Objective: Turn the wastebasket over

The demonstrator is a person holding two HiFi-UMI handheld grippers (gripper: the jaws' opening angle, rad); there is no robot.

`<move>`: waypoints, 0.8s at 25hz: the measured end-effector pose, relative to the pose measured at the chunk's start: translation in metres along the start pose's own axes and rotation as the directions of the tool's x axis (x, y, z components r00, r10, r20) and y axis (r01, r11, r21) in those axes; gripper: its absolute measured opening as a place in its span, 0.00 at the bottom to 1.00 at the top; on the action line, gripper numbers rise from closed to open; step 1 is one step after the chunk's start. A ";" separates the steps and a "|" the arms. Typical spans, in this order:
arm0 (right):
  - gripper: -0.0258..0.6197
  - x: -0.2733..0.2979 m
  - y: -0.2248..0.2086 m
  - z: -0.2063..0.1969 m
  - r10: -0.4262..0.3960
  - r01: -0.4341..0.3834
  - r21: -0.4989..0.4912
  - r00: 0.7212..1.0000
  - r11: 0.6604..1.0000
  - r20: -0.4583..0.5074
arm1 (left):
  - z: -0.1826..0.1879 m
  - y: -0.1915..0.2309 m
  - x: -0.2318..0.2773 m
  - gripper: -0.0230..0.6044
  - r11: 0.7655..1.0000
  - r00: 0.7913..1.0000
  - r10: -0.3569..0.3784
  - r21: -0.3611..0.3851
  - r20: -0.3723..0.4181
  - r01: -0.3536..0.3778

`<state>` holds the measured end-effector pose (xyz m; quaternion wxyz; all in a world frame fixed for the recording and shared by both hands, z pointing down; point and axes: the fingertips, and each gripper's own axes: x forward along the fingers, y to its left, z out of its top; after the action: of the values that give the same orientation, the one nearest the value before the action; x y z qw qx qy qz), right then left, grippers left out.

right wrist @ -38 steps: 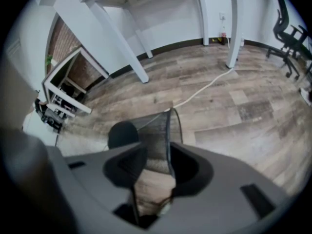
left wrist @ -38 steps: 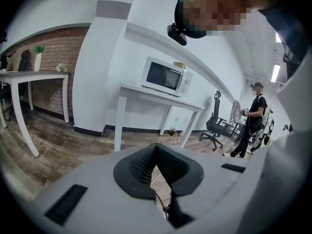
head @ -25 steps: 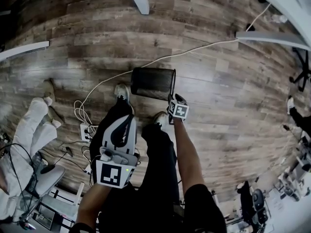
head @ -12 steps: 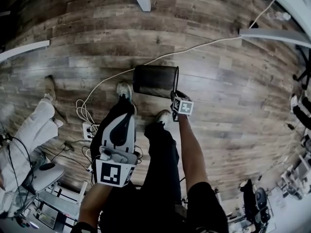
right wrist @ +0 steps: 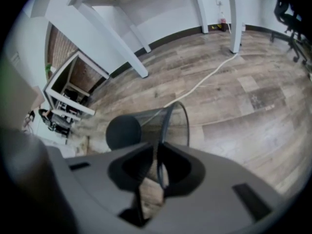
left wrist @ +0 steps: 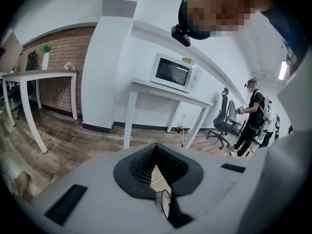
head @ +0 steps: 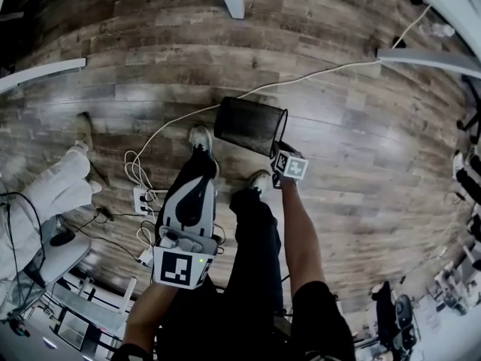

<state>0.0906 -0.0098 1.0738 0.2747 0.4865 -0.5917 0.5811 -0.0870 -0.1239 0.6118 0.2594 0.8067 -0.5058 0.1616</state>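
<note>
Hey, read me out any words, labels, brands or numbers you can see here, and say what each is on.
Readable text: none in any view.
Left marker cube: black-and-white square pattern only, no letters.
Right marker cube: the same kind of pattern, no letters.
Microwave: any print on its front is too small to read.
Wastebasket: dark mesh, no label visible.

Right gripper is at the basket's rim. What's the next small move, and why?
Probably raise the rim a little to start tipping it over. The wastebasket lies on its side on the floor, and the right gripper has just been closing its jaws on the rim, which runs between them.
</note>
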 end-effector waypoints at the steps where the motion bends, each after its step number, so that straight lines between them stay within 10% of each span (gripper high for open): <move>1: 0.17 -0.002 0.003 0.000 0.003 -0.003 0.006 1.000 1.000 0.001 | 0.002 0.001 -0.003 0.09 1.000 1.000 0.005 -0.002 -0.001 -0.005; 20: 0.11 -0.025 0.085 0.005 0.069 -0.074 -0.094 0.996 0.993 -0.047 | 0.026 0.004 -0.031 0.09 0.999 0.999 0.039 -0.002 0.014 -0.039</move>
<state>0.0255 -0.0207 1.0152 0.2896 0.4384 -0.6297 0.5723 -0.1042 -0.1178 0.5749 0.2532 0.7976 -0.5234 0.1604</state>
